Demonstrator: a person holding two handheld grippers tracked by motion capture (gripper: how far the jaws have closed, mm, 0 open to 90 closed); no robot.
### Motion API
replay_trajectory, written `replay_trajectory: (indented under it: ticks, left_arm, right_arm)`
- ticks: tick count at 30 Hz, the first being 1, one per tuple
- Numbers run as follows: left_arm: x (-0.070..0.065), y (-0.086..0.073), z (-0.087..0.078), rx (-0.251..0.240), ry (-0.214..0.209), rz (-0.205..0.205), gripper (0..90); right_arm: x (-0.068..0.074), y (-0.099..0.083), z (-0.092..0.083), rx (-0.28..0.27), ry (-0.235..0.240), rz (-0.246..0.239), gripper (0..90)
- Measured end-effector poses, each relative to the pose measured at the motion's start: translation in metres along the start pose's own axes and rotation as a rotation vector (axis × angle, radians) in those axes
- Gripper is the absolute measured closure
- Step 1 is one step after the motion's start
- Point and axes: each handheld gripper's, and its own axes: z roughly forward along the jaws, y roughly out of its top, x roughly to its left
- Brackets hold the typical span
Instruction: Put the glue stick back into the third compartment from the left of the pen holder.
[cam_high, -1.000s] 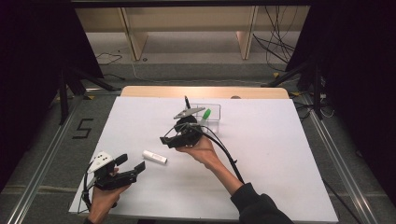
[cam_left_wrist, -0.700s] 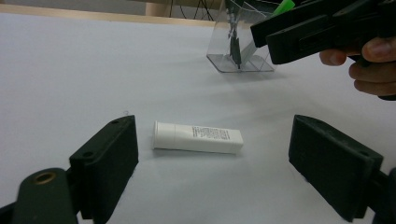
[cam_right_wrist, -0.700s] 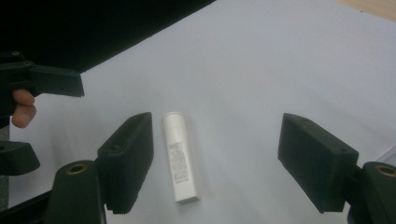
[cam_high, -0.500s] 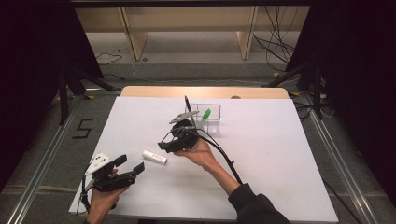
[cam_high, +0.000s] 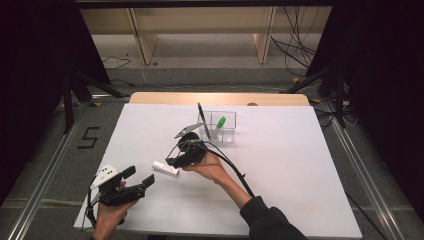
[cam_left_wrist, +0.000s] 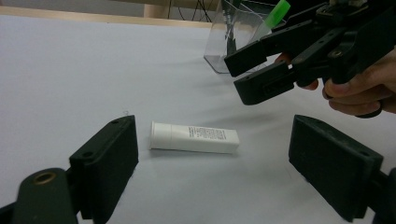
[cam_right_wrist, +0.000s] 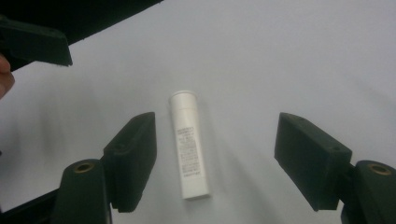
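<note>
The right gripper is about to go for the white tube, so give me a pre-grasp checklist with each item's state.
1. Right gripper open wide enough: ok, its jaws stand apart with nothing pressed between them, though they have just been closing a little.
2. Small white plastic tube with printed label between the jaws' line: ok, it lies lengthwise in the gap, nearer one jaw.
3. Tube free of contact: ok, it lies flat on the white table, touched by neither gripper.
4. Left gripper out of the way: ok, open, apart from the tube.
5. Clear plastic box clear of the approach: ok, it stands farther back.
</note>
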Motion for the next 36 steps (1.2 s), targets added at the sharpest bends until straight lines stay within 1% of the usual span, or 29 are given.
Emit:
replay_trajectory:
  ticks: [1, 3, 5, 6, 10, 12, 13, 16, 17, 20, 22, 24, 25, 27, 30, 31, 32, 33, 34, 36]
  left_arm:
    - [-0.001, 0.0, 0.0, -0.002, 0.001, -0.002, 15.4]
    - [-0.001, 0.0, 0.0, -0.004, -0.001, 0.001, 15.3]
    - [-0.001, 0.0, -0.001, 0.001, 0.0, 0.01, 15.3]
    - [-0.001, 0.0, -0.001, -0.006, 0.0, 0.002, 15.3]
    - [-0.001, -0.001, -0.001, -0.001, 0.004, 0.012, 15.3]
    - [-0.001, -0.001, -0.002, -0.009, 0.003, 0.008, 15.4]
    - [0.0, -0.001, -0.002, -0.01, 0.003, 0.007, 15.3]
    - [0.001, -0.001, -0.001, -0.009, 0.002, 0.001, 15.3]
    - [0.001, -0.001, -0.001, -0.008, 0.002, 0.002, 15.3]
    - [0.001, -0.001, -0.001, -0.008, 0.001, 0.001, 15.3]
    - [0.001, -0.001, -0.001, -0.006, 0.001, 0.002, 15.4]
    - [0.001, -0.001, -0.001, -0.007, 0.001, 0.002, 15.4]
    - [0.001, -0.001, -0.001, -0.007, 0.0, 0.003, 15.3]
    - [0.001, -0.001, 0.0, -0.006, 0.001, 0.004, 15.3]
    - [0.0, -0.001, -0.001, -0.007, 0.001, 0.006, 15.4]
    - [0.0, -0.001, -0.001, -0.007, 0.0, 0.006, 15.4]
    - [0.001, -0.001, -0.001, -0.006, 0.001, 0.006, 15.4]
    - [0.001, -0.001, -0.001, -0.006, 0.001, 0.005, 15.3]
    - [0.001, -0.001, -0.001, -0.006, 0.001, 0.005, 15.4]
    - [0.001, -0.001, -0.001, -0.007, 0.001, 0.006, 15.4]
  right_arm:
    - [0.001, -0.001, 0.004, 0.013, 0.006, -0.004, 31.4]
    - [0.001, -0.003, 0.006, 0.02, 0.009, -0.007, 32.1]
    - [0.002, -0.004, 0.01, 0.035, 0.012, -0.023, 33.0]
    - [0.003, -0.005, 0.011, 0.042, 0.01, -0.021, 33.6]
    - [0.006, -0.008, 0.018, 0.047, 0.019, -0.028, 36.5]
    - [0.01, -0.009, 0.021, 0.061, 0.017, -0.032, 37.8]
    - [0.011, -0.01, 0.023, 0.064, 0.016, -0.047, 38.6]
    - [0.013, -0.01, 0.027, 0.074, 0.014, -0.063, 41.8]
    - [0.014, -0.011, 0.028, 0.082, 0.019, -0.055, 42.9]
    - [0.014, -0.012, 0.033, 0.091, 0.01, -0.081, 45.3]
    - [0.014, -0.014, 0.036, 0.1, 0.004, -0.088, 47.2]
    - [0.016, -0.015, 0.037, 0.108, 0.009, -0.087, 49.2]
    - [0.016, -0.016, 0.038, 0.112, 0.008, -0.098, 50.1]
    - [0.018, -0.017, 0.039, 0.119, 0.01, -0.105, 52.8]
    - [0.02, -0.018, 0.042, 0.127, -0.001, -0.128, 56.4]
    - [0.02, -0.018, 0.042, 0.133, -0.004, -0.127, 57.2]
    - [0.02, -0.018, 0.043, 0.133, -0.008, -0.139, 58.1]
    - [0.02, -0.018, 0.043, 0.14, -0.01, -0.133, 59.2]
    - [0.019, -0.019, 0.044, 0.144, -0.017, -0.144, 60.2]
    - [0.019, -0.019, 0.045, 0.15, -0.018, -0.145, 61.8]
